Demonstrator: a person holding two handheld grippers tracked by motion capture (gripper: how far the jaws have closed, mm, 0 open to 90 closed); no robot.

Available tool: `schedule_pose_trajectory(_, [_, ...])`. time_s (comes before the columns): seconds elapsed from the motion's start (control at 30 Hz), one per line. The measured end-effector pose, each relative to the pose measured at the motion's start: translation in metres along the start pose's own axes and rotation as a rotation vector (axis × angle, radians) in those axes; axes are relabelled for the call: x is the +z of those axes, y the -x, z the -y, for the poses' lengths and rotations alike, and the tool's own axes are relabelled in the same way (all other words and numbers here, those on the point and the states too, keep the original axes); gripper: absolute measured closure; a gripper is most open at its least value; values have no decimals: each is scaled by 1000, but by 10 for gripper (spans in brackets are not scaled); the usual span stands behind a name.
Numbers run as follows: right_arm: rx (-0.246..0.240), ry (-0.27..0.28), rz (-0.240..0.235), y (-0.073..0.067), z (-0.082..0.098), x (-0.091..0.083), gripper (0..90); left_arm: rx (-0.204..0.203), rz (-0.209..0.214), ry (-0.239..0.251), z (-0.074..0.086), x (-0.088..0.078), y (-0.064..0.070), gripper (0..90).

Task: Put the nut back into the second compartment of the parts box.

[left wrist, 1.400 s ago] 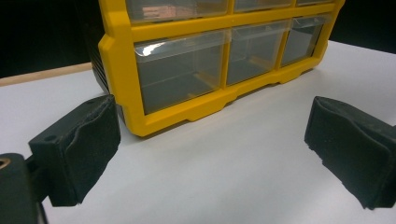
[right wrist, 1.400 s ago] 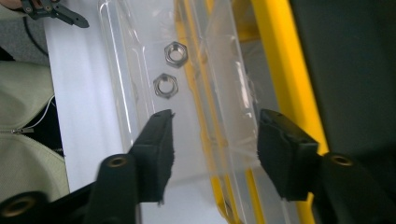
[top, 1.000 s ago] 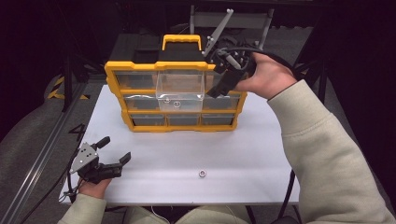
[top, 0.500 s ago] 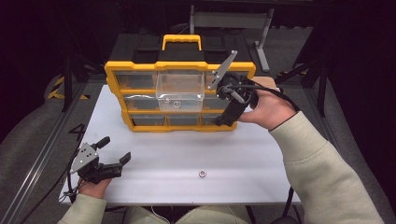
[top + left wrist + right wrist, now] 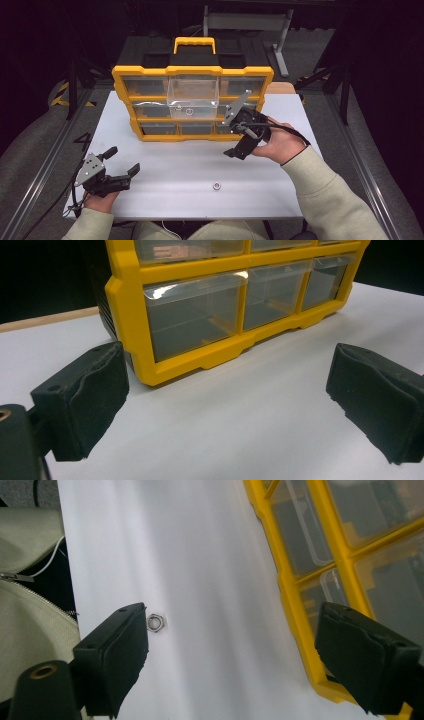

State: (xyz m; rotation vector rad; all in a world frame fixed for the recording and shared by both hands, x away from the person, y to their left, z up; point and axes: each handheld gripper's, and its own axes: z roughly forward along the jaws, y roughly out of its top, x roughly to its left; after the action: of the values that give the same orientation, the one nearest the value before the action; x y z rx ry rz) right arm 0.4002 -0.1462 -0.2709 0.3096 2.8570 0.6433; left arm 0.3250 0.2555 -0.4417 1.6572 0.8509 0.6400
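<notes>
Both grippers, left [image 5: 122, 162] and right [image 5: 235, 151], stand wide open, holding nothing.

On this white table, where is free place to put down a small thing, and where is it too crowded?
Free: the wide strip of table between the organizer and the near edge, and the patch left of the nut. Crowded: the near left corner with the left gripper, and in front of the organizer's right end, where the right gripper hangs.
</notes>
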Motion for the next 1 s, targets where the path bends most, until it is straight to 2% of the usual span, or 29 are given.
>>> schedule_pose_trajectory(0.27, [4,-5,-28,-12,19,30,142,3,-2,2,0,-1,0,43])
schedule_pose_trajectory(0.43, [4,-6,-32,-17,26,42,144,6,-1,0,0,0,0,43])
schedule_pose_trajectory(0.83, [3,-40,-52,-28,33,70,146,2,-5,1,1,-1,0,43])
schedule_pose_trajectory(1.0, [-4,-57,-76,-33,37,84,146,2,-6,1,1,-1,0,43])
